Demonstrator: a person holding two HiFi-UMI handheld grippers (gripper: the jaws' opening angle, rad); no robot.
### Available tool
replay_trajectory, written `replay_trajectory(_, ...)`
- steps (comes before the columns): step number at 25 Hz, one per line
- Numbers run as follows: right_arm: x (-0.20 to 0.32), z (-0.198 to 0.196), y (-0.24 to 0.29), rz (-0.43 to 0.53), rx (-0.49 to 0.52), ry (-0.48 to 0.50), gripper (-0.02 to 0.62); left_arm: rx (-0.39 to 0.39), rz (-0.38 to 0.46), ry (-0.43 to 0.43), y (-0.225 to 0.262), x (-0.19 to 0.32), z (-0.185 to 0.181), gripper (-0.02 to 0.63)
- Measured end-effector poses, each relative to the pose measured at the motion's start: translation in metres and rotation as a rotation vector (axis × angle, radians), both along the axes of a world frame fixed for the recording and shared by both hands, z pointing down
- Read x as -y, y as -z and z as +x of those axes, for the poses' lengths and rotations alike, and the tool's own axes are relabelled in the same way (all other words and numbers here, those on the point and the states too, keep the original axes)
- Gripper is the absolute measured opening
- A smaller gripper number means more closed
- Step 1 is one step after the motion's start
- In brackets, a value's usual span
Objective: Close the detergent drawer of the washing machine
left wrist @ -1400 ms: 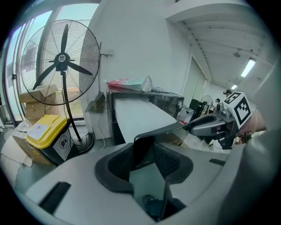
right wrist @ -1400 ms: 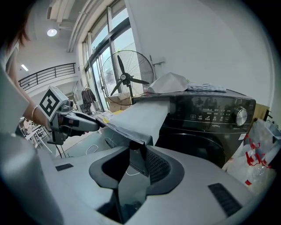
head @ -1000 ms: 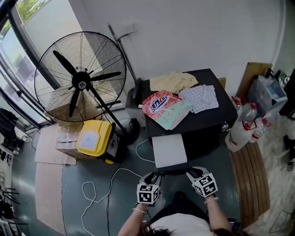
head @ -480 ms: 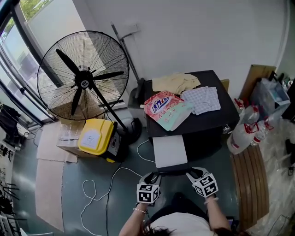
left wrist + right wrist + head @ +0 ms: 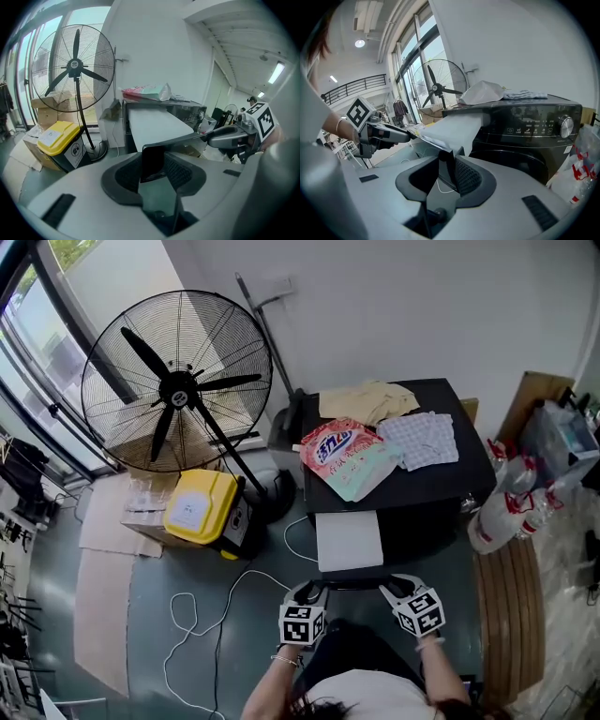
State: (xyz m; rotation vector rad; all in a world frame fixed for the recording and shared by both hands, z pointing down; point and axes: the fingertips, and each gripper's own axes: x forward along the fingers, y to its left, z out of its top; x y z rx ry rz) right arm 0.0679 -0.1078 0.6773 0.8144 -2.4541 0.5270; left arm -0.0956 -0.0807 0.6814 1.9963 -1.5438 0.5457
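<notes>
Two pairs of jaws clamp the dark front edge of the pulled-out detergent drawer [image 5: 349,540].
Head view: the left gripper [image 5: 308,593] and right gripper [image 5: 395,585] grip opposite ends of that edge, with the washing machine [image 5: 422,486] beyond the jaws. Left gripper view: the edge sits pinched between the jaws and the white drawer stretches ahead. Right gripper view: its jaws likewise pinch the edge, with the control panel [image 5: 539,124] ahead to the right.

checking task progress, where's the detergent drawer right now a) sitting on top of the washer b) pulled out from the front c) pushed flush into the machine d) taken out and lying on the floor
B: the detergent drawer juts out from the front of the washing machine, its pale top fully exposed.
</notes>
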Motion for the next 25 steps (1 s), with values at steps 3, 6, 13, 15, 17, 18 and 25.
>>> replay_trajectory(3, 0.005, -0.002, 0.000, 0.008, 0.010, -0.003, 0.132, 0.005, 0.004, -0.001, 0.000, 0.006, -0.002, 0.156)
replay_trajectory(6, 0.010, -0.004, -0.001, 0.016, 0.003, -0.011, 0.132, 0.002, 0.005, -0.009, -0.001, 0.011, -0.005, 0.156)
replay_trajectory(13, 0.018, -0.007, -0.004, 0.002, -0.004, -0.032, 0.133, -0.003, -0.012, -0.040, -0.003, 0.019, -0.008, 0.156)
replay_trajectory(15, 0.021, -0.009, -0.004, 0.005, -0.001, -0.044, 0.133, -0.005, -0.010, -0.040, -0.003, 0.023, -0.010, 0.156)
replay_trajectory(17, 0.026, -0.010, -0.003, 0.009, 0.008, -0.055, 0.133, -0.009, -0.006, -0.041, -0.002, 0.028, -0.011, 0.156)
replay_trajectory(18, 0.029, -0.010, -0.002, 0.011, 0.011, -0.059, 0.133, -0.012, -0.003, -0.042, -0.001, 0.031, -0.012, 0.156)
replay_trajectory(25, 0.044, -0.014, 0.001, 0.023, 0.008, -0.094, 0.135, -0.031, 0.012, -0.055, 0.002, 0.045, -0.016, 0.153)
